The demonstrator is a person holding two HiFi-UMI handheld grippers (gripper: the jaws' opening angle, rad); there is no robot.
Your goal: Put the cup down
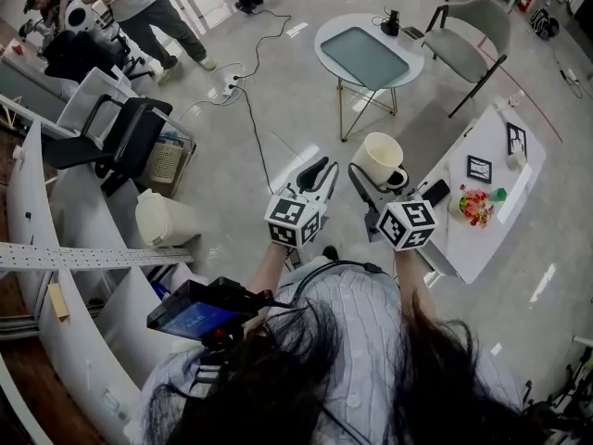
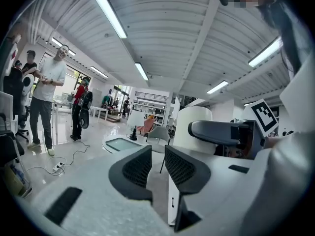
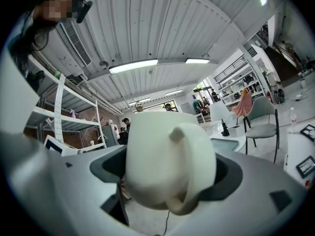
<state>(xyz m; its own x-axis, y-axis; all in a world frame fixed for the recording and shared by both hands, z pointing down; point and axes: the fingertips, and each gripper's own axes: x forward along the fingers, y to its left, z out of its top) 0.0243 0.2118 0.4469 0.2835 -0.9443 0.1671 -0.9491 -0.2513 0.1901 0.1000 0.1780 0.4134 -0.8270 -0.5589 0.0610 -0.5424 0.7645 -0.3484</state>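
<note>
Cup [image 3: 165, 161] between jaws of right gripper [image 1: 376, 173]

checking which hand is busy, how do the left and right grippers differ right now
The left gripper holds nothing, while the right gripper is clamped on the white cup. The left gripper's jaws stand only a narrow gap apart; the right gripper's jaws are spread wide around the cup's body. Both are held up side by side, pointing the same way.
</note>
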